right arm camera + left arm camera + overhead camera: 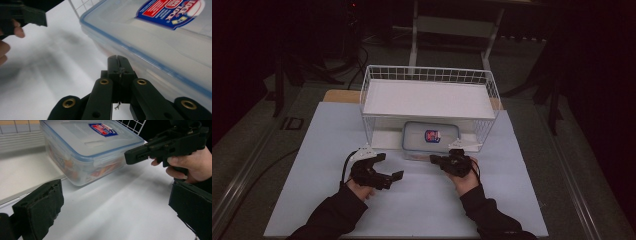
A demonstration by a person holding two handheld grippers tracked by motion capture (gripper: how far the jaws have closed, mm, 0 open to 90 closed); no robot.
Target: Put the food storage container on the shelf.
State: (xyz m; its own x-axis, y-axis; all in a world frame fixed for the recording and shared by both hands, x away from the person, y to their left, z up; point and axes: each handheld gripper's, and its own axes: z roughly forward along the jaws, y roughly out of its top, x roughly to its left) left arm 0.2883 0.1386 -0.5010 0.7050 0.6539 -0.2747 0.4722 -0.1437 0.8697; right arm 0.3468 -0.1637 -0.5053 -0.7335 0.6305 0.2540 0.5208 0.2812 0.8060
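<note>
A clear plastic box point(430, 137) with a blue-edged lid and a red and blue label lies at the front of the wire rack's lower level. In the left gripper view the box point(95, 142) shows orange contents through its wall. My left gripper point(391, 166) stands open on the white table, left of the box and apart from it, with nothing between its wide-spread jaws point(115, 192). My right gripper point(433, 159) is shut on nothing, with its tip near the box's front right corner. Its joined jaws point(117, 60) point along the box's point(160, 37) edge.
The white wire rack point(427, 75) with a flat white shelf point(427, 97) stands at the table's back middle. A pale sheet point(427, 200) covers the table around both hands. The right gripper point(130, 156) and its hand point(190, 165) cross the left gripper view.
</note>
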